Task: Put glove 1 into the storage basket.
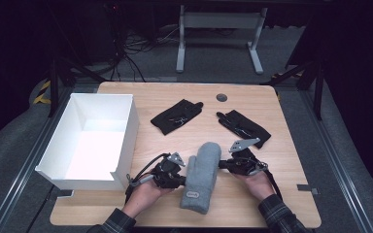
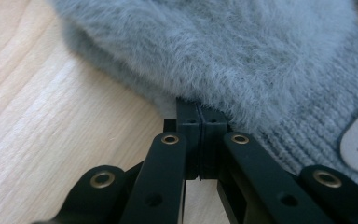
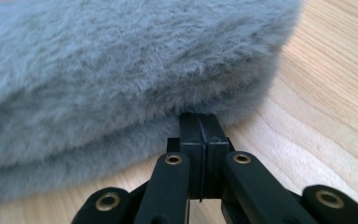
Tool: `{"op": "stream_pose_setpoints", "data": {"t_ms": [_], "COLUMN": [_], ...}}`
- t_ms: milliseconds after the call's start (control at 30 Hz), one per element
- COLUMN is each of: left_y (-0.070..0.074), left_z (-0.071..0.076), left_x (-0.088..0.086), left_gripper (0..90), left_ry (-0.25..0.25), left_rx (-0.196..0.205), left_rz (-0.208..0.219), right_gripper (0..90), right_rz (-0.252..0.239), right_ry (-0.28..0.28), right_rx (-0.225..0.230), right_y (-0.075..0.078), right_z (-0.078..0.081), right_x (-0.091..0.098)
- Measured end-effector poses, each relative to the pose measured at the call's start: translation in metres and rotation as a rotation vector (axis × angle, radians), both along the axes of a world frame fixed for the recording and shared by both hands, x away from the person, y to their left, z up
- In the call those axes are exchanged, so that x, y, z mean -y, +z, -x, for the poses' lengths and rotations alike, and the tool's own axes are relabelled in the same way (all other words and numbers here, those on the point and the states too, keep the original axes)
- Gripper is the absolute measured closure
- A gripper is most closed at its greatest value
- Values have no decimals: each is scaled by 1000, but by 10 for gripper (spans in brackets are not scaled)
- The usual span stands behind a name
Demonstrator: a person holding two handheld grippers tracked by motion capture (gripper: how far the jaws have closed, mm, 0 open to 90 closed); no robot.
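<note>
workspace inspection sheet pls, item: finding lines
surface: wooden table, bare around the items
job's things: grey mitten lying flat near the front edge, between both grippers
clutter: two black gloves behind it; open white box at the left edge
grippers: left hand-held gripper and right hand-held gripper, jaws shut, tips at the mitten's sides; whether fabric is pinched can't be told
cables: one trails from each gripper; more lie on the floor beyond
surroundings: dark floor, white table legs behind
</note>
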State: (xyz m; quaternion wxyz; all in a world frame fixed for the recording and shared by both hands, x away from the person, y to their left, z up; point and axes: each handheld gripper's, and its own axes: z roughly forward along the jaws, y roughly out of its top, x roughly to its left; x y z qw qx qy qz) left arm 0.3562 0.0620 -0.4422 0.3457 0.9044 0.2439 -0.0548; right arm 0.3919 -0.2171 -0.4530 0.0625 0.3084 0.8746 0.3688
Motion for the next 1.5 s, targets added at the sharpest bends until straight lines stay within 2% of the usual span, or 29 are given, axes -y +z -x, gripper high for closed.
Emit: {"op": "stream_pose_setpoints", "data": {"t_ms": [167, 233, 333, 533, 700, 800, 900, 1133, 1333, 1433, 1500], "left_y": [2, 6, 10, 25, 31, 33, 35, 33, 25, 20, 11], "left_z": [2, 2, -1, -3, -7, -11, -16, -27, -32, -35, -38], "left_x": [2, -2, -10, -20, -16, -10, -2, 15, 39, 47, 54], "left_gripper": [888, 856, 800, 541, 295, 194, 149, 118, 41, 12, 0], "left_ry": [-4, 17, 54, 119, 122, 123, 118, 104, 91, 82, 85], "left_rx": [5, 33, 48, 118, 145, 155, 161, 167, 164, 152, 140], "left_rz": [0, -14, -2, 39, 69, 76, 87, 102, 73, 49, 18], "right_gripper": [900, 900, 874, 587, 353, 222, 159, 150, 150, 143, 140], "right_rz": [6, 7, -1, -21, -18, -14, -21, -15, 0, 0, 3], "right_ry": [9, 13, 10, -36, -73, -96, -95, -70, -66, -60, -55], "right_rx": [-1, 2, 8, 35, 69, 87, 81, 72, 67, 62, 64], "right_y": [-3, -3, 0, 3, 2, 1, -1, -8, -10, -11, -12], "right_z": [-5, -5, -4, -1, 8, 13, 19, 33, 39, 41, 41], "right_x": [-7, -7, -3, 16, 34, 39, 44, 52, 55, 56, 57]}}
